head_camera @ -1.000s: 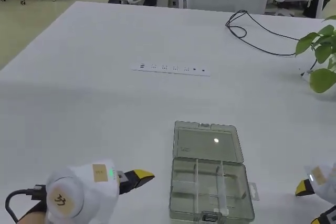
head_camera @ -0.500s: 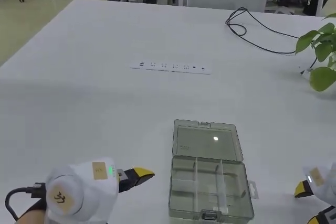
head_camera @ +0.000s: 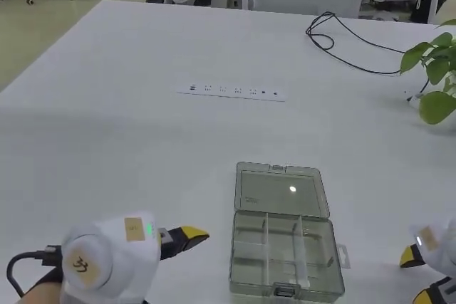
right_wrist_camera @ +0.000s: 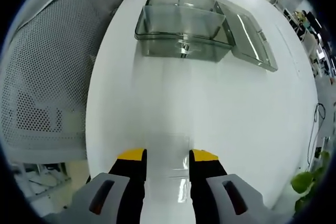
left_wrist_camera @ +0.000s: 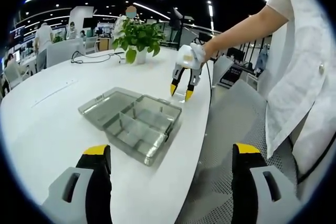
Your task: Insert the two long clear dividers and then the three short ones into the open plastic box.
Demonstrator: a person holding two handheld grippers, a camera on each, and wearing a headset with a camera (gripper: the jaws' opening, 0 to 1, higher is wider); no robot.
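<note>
The plastic box (head_camera: 285, 267) is clear with a grey tint and rectangular. It lies open, with its lid (head_camera: 283, 191) flat behind the base. Two long dividers (head_camera: 265, 247) stand upright in the base, running front to back. Short dividers (head_camera: 249, 241) cross between them; their number cannot be told. A faint clear strip (right_wrist_camera: 169, 174) lies flat, well apart from the box.

Bare white tabletop (head_camera: 107, 126) from 8 through 11 o'clock of the open plastic box (head_camera: 285, 265): broad, free passage. At 12 o'clock, blocked close in by the flat-lying lid (head_camera: 281, 190); farther on, a low power strip (head_camera: 231, 92). At 1 o'clock, a looping black cable (head_camera: 342, 42); at 2 o'clock, a leafy plant (head_camera: 434, 83). At 3 o'clock, free table up to the right gripper (head_camera: 419, 275). At 9 o'clock, the left gripper (head_camera: 189, 238) near the box. Inside, upright dividers (head_camera: 265, 243), narrow cells between.
</note>
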